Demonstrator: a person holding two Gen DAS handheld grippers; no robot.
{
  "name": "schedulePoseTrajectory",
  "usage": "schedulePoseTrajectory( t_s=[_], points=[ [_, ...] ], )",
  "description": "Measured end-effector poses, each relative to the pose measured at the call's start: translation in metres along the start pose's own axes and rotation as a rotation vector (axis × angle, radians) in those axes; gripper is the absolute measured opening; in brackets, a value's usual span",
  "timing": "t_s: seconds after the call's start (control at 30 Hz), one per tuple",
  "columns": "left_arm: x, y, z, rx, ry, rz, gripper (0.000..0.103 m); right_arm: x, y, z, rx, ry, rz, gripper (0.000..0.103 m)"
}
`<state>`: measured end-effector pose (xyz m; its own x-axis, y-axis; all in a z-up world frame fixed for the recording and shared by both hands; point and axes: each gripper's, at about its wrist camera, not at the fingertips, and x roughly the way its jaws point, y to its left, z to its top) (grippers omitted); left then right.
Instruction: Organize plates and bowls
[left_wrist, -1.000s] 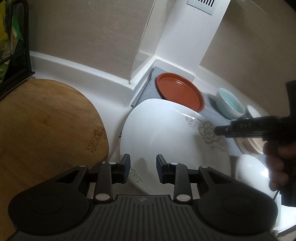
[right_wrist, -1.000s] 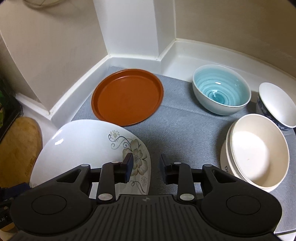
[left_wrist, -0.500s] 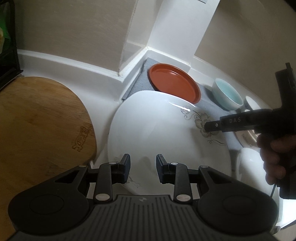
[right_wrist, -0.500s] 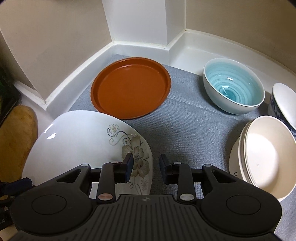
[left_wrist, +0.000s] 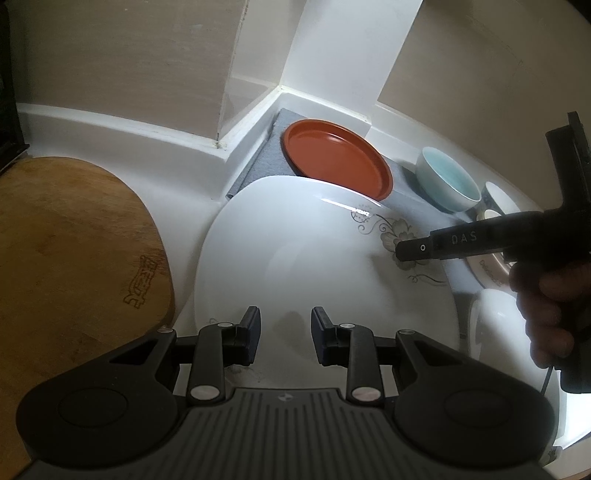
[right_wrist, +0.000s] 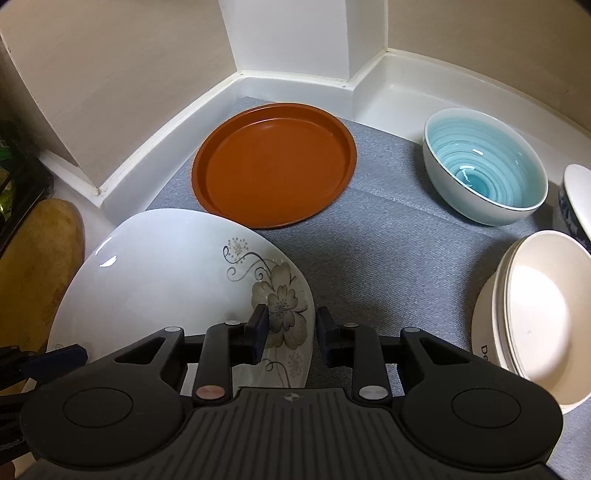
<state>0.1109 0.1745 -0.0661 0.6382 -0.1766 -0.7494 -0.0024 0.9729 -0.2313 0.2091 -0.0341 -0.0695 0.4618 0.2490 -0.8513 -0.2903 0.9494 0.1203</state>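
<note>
The white floral plate (right_wrist: 177, 280) is being held raised over the grey mat (right_wrist: 388, 258), just in front of the brown plate (right_wrist: 273, 166). The right tool (right_wrist: 290, 334) is being closed across its flowered edge (contact cannot be told), having crept forward. The left tool (left_wrist: 284, 334) is being kept apart at the near rim. A stacking move is being prepared.

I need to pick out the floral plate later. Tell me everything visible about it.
The white floral plate looks like glossy ceramic, squarish with rounded corners, with a grey flower-and-scroll print near one corner. It lies partly on the grey mat, its far edge close beside the orange-brown plate. The closing right gripper straddles its flowered edge; the left gripper is at the opposite edge.
</note>
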Motion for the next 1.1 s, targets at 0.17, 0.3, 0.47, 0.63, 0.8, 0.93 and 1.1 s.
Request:
schedulePoseTrajectory(
  t_s=[0.17,0.3,0.47,0.63,0.8,0.93,1.1],
  points=[
    [-0.013,0.008,-0.002,-0.036,-0.023,0.022,0.033,0.000,0.000,0.001,-0.007,0.002,0.002,0.030],
    [-0.026,0.012,-0.005,-0.049,-0.052,0.038,0.033,0.000,0.002,0.002,-0.017,0.000,-0.007,0.030],
    [-0.034,0.017,-0.008,-0.072,-0.066,0.077,0.033,-0.001,0.002,0.002,-0.024,-0.002,-0.007,0.030],
    [-0.023,0.022,-0.006,-0.086,-0.040,0.081,0.033,0.000,0.002,0.002,-0.026,-0.004,-0.002,0.030],
    [-0.013,0.021,-0.003,-0.070,-0.029,0.094,0.033,0.000,0.002,0.002,-0.026,-0.002,0.000,0.030],
    [-0.009,0.020,-0.002,-0.051,-0.027,0.100,0.033,0.001,0.001,0.002,-0.024,-0.001,0.007,0.031],
    [-0.005,0.019,-0.001,-0.037,-0.025,0.106,0.033,0.002,0.003,0.002,-0.023,0.002,0.007,0.034]
  ],
)
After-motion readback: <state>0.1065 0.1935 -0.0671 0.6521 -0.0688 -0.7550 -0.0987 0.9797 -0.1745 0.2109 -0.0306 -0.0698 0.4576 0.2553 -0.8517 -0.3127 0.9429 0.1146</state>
